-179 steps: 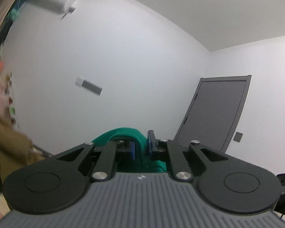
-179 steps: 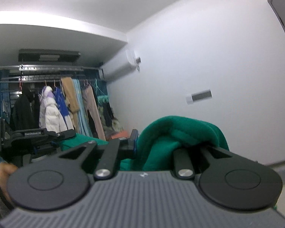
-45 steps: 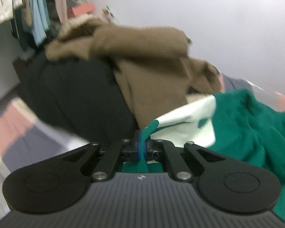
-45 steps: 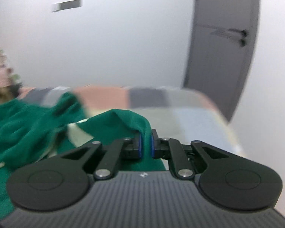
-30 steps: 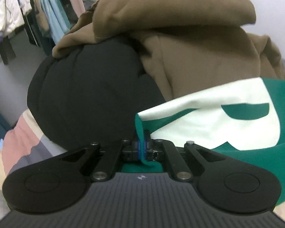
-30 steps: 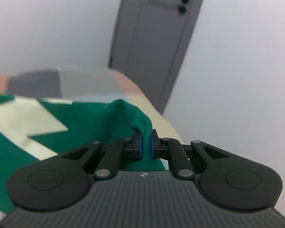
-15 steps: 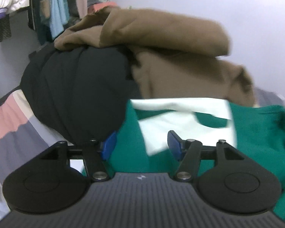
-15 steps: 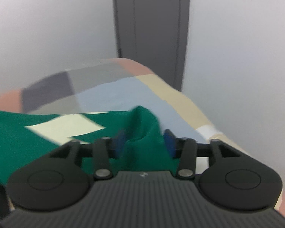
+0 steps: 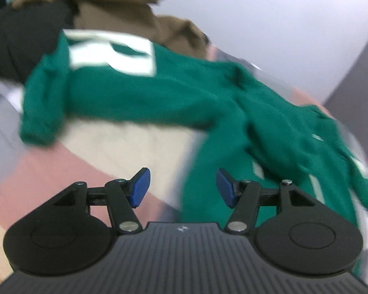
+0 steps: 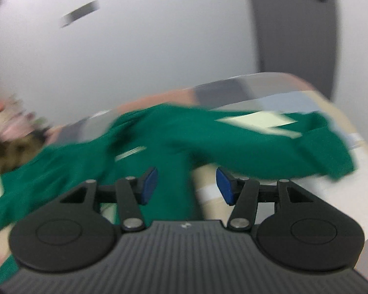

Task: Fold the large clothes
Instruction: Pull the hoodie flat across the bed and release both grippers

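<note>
Both claws released the green garment (image 9: 159, 90), now blurred.

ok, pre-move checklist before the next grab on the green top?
1. Left gripper free of cloth: ok, jaws apart, nothing between the pads.
2. Right gripper free of cloth: ok, jaws opening, nothing pinched.
3. Green top down on the bed: ok, it lies spread across the patchwork cover.
4. Top lying flat: not ok, its near edges are bunched and rumpled.
5. Top clear of the other clothes: not ok, its far end with the white print lies against the black garment and brown garment.
6. Next grasp point (hem or sleeve): cannot tell, both views are motion-blurred.
</note>
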The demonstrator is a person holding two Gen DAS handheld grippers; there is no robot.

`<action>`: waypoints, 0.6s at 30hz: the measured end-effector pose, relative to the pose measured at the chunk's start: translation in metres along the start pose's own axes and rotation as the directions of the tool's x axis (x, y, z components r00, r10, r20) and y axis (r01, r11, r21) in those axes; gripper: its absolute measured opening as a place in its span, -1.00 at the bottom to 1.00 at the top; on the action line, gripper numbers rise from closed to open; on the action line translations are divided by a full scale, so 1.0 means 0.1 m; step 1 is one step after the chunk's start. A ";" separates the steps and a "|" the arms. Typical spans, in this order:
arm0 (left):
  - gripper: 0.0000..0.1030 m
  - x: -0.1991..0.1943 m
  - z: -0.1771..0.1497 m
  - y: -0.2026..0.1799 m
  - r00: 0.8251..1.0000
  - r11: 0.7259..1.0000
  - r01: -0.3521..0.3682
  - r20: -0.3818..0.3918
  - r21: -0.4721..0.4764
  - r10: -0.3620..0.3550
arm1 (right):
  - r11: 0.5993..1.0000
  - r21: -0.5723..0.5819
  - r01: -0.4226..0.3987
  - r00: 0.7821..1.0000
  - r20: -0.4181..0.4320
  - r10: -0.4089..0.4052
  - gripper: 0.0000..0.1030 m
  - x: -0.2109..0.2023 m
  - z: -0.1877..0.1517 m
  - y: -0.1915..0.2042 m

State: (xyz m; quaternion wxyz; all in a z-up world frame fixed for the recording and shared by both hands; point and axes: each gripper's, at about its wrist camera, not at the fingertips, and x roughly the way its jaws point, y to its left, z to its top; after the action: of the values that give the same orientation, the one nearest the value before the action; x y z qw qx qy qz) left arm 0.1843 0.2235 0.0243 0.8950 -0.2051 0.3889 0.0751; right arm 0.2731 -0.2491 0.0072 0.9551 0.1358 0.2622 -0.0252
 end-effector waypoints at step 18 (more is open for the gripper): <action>0.24 0.15 -0.64 0.34 0.979 0.959 0.159 -0.090 -0.234 -0.184 | 0.810 -0.095 -0.578 0.780 -0.354 0.516 0.41 -0.22 -1.52 2.06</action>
State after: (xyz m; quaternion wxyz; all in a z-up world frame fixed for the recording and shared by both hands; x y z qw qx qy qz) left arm 0.1417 0.2264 -0.0361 0.8459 -0.3425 0.4078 0.0293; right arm 0.2034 -0.0101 -0.0561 0.8756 0.1126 0.3596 0.3023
